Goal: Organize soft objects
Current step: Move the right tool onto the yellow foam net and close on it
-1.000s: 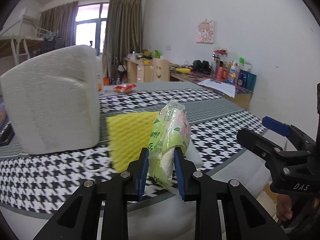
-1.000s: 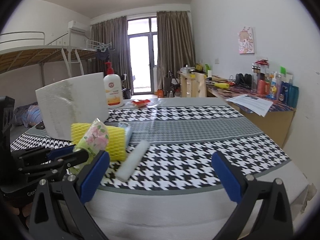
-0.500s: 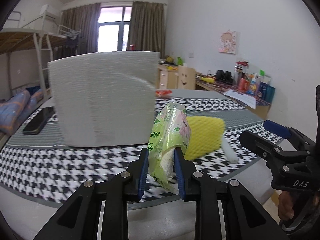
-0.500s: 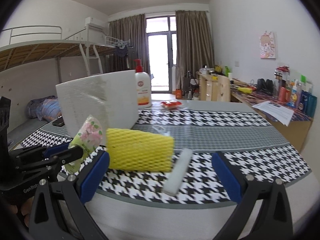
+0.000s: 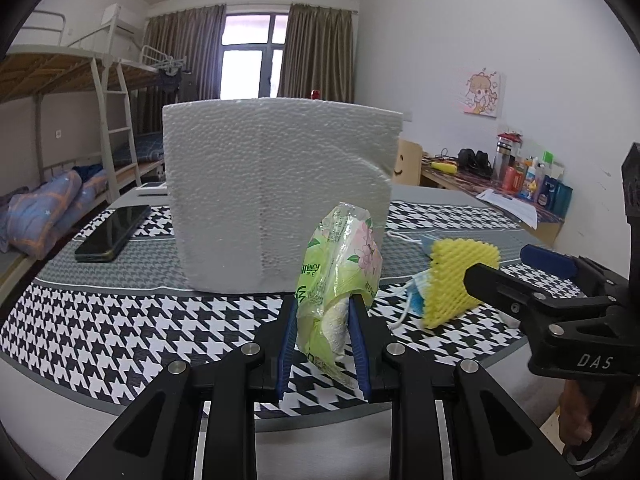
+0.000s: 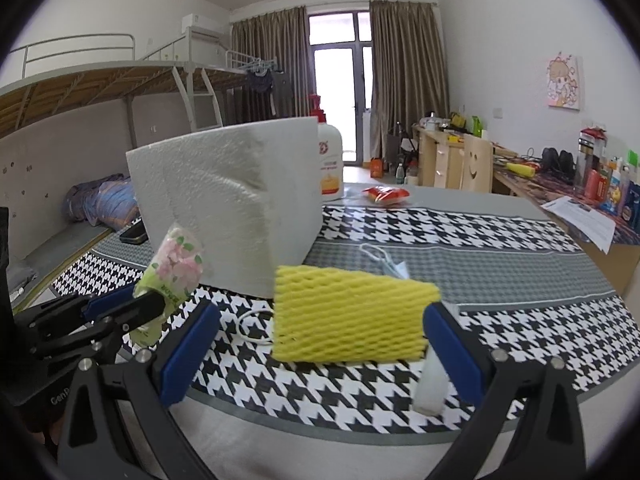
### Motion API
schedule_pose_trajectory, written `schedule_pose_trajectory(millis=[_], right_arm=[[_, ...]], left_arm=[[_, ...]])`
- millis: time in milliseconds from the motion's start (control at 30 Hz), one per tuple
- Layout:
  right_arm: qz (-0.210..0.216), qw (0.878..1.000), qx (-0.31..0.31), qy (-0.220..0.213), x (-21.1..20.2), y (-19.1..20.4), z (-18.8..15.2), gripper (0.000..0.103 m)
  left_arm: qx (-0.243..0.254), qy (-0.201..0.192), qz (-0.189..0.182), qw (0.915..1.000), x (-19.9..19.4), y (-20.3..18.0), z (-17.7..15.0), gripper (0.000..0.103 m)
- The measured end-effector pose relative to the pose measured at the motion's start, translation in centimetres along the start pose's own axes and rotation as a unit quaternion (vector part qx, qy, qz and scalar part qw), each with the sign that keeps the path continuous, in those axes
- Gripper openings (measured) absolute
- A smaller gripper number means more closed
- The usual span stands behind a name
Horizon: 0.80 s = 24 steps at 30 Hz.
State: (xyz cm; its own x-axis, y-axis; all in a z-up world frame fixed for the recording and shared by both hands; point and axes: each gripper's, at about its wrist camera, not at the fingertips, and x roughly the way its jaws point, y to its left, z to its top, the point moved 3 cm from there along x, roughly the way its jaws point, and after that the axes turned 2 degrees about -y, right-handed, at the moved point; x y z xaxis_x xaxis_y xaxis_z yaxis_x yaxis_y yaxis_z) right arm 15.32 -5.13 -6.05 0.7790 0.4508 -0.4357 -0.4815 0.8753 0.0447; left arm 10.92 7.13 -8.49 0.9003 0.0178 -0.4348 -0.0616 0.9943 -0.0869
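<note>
A: What does the tissue pack [image 5: 340, 276] look like?

B: It is a soft, crinkled plastic packet, pale green with pink flowers and green lettering, with white tissue showing low down. It stands nearly upright, its top leaning a little away from the camera.

A: Where is it relative to the foam box [image 5: 280, 196]?

B: In front of the box, raised off the worktop [image 5: 100, 332], pinched at its lower half by the left tool [image 5: 323, 334]. Both blue pads press into the packet, so the left tool is closed tight on it.

A: And the other soft things?

B: A yellow foam net [image 6: 352, 316] lies on the worktop in front of the box's right corner. A blue face mask [image 5: 416, 300] with a white loop lies against the net's left side, also in front of the box. A white foam strip [image 6: 430, 384] lies at the worktop's near edge, to the right of the net.

A: How does the right tool [image 6: 320, 352] stand?

B: It is level, low at the worktop's near edge, pointed at the box. Its blue pads are spread wide and hold nothing; the yellow net sits in the gap between them in the right wrist view, with the right pad just beside the net's right end.

A: Anything else by the box?

B: A black phone [image 5: 114, 232] lies flat to the left of it, and a pump bottle [image 6: 330, 164] stands behind it.
</note>
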Motion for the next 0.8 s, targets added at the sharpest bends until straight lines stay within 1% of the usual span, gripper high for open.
schedule_pose_trajectory(millis=[167,300,433,500,567,600,667,700,767,800], right_arm=[[-0.011,1.000,0.004,0.025,1.4,0.2,0.4,0.103],[-0.029,0.998,0.002,0.047,2.5,0.2,0.4,0.103],[-0.038,0.997,0.003,0.064,3.3,0.1,0.3,0.096],[-0.043,0.996,0.001,0.076,3.8,0.0,0.1,0.091],[-0.043,0.995,0.002,0.090,4.3,-0.1,-0.1,0.081],[-0.043,0.994,0.004,0.096,4.5,-0.1,-0.1,0.077],[-0.042,0.993,0.004,0.110,5.0,-0.1,-0.5,0.064],[-0.042,0.992,0.005,0.118,5.3,-0.1,-0.8,0.061],[-0.044,0.990,0.007,0.133,5.8,-0.3,-1.2,0.047],[-0.044,0.990,0.007,0.137,5.9,-0.3,-1.3,0.044]], left_arm=[[-0.007,0.003,-0.004,1.0000,0.5,0.5,0.0,0.027],[-0.008,0.011,-0.010,0.9999,1.0,0.7,0.0,0.027],[-0.006,0.018,-0.017,0.9997,1.4,0.7,-0.2,0.027],[-0.005,0.020,-0.020,0.9996,1.5,0.6,-0.3,0.027],[-0.005,0.021,-0.022,0.9995,1.7,0.5,-0.3,0.027],[-0.006,0.021,-0.022,0.9995,1.7,0.6,-0.3,0.027],[-0.006,0.022,-0.022,0.9995,1.9,0.6,-0.3,0.027],[-0.006,0.023,-0.023,0.9994,2.0,0.6,-0.4,0.027],[-0.006,0.026,-0.023,0.9994,2.1,0.5,-0.4,0.027],[-0.006,0.026,-0.024,0.9994,2.2,0.5,-0.4,0.027]])
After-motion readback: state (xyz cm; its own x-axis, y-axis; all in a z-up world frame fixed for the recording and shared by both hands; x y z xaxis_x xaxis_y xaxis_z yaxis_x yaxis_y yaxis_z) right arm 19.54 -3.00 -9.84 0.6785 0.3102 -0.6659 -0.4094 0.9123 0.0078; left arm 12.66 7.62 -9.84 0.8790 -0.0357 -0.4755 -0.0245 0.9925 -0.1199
